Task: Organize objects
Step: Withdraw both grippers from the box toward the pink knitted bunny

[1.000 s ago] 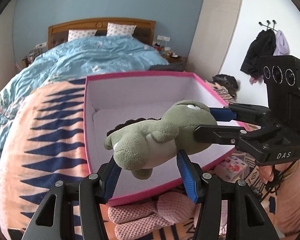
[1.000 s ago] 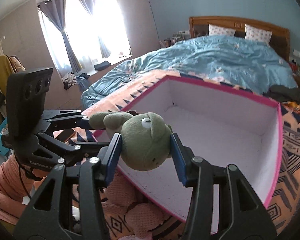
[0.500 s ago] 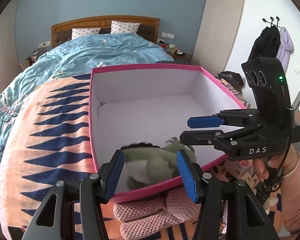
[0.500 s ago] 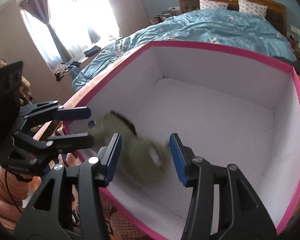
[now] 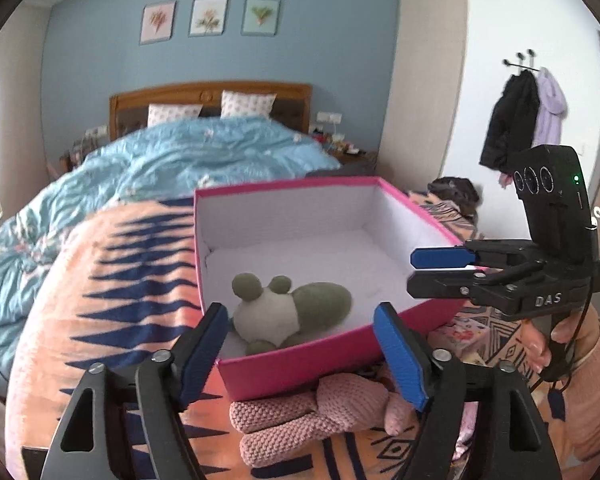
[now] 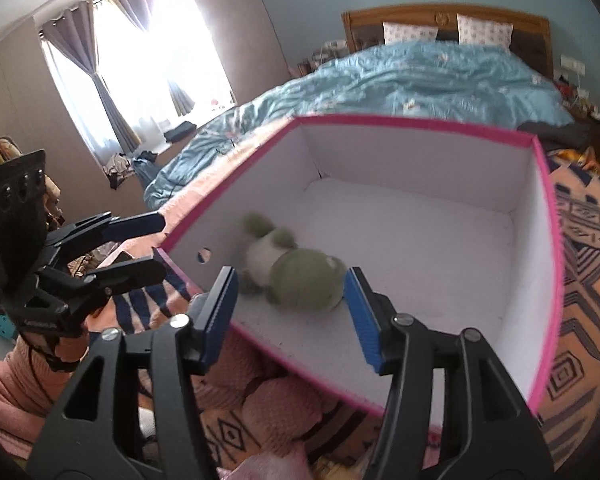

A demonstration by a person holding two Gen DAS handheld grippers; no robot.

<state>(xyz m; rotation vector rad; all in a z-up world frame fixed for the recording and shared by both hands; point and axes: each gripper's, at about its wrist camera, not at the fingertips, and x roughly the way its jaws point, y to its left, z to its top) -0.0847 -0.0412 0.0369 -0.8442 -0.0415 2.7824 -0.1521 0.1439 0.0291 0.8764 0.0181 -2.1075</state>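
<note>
Between the empty, opening jaws of the left hand-held gripper [image 5: 300, 344] and the right hand-held gripper [image 6: 290, 312], the green toy [image 5: 288, 312] lies inside the box [image 5: 300, 368]; a pink toy [image 5: 320, 412] outside on the bed awaits boxing

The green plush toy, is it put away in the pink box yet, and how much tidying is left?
Done: the green plush toy lies on the floor of the pink box, touched by neither gripper. In hand: nothing; the left gripper and right gripper are both opening with empty jaws. Left: the pink knitted toy lies outside, against the box's near wall.
</note>
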